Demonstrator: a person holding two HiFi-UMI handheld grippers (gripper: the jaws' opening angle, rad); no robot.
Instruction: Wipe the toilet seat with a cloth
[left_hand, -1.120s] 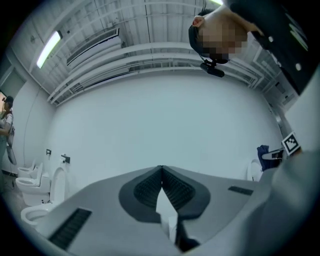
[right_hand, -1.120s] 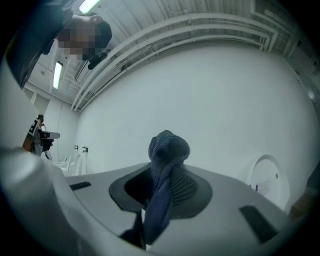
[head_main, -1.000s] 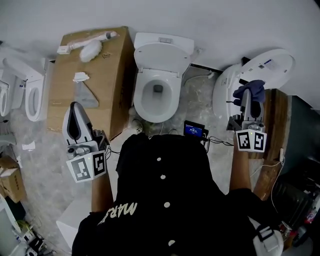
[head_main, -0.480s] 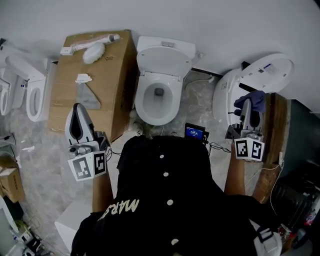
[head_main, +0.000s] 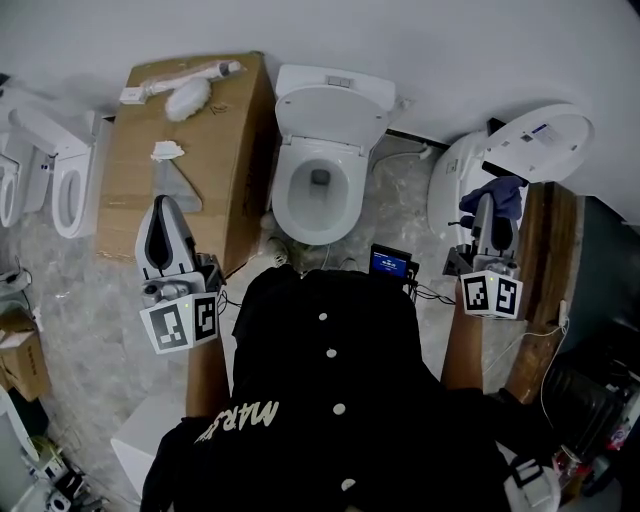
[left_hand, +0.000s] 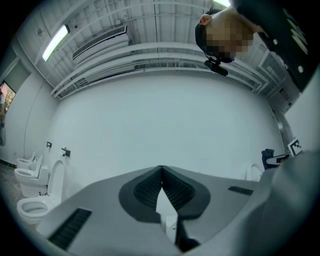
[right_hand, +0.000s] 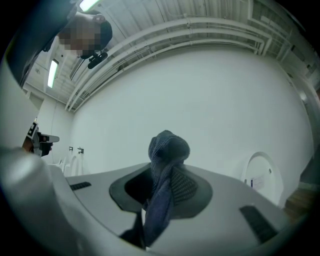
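A white toilet (head_main: 318, 170) with its lid raised stands in the middle, against the wall; its seat (head_main: 287, 187) rings the bowl. My right gripper (head_main: 486, 205) is held upright to the right of it, shut on a dark blue cloth (head_main: 500, 193) that bunches above the jaws (right_hand: 167, 150). My left gripper (head_main: 165, 208) is held upright to the left of the toilet, over a cardboard box; its jaws meet at the tips with nothing between them (left_hand: 161, 168). Both gripper views face the white wall.
A tall cardboard box (head_main: 200, 150) with a brush and packets on top stands left of the toilet. A second toilet (head_main: 520, 150) with a raised lid is at right, another (head_main: 60, 185) at far left. A small device with a blue screen (head_main: 388, 263) and cables lies on the floor.
Both grippers have drifted slightly inward and the view shifted a little. The right gripper still holds the cloth.
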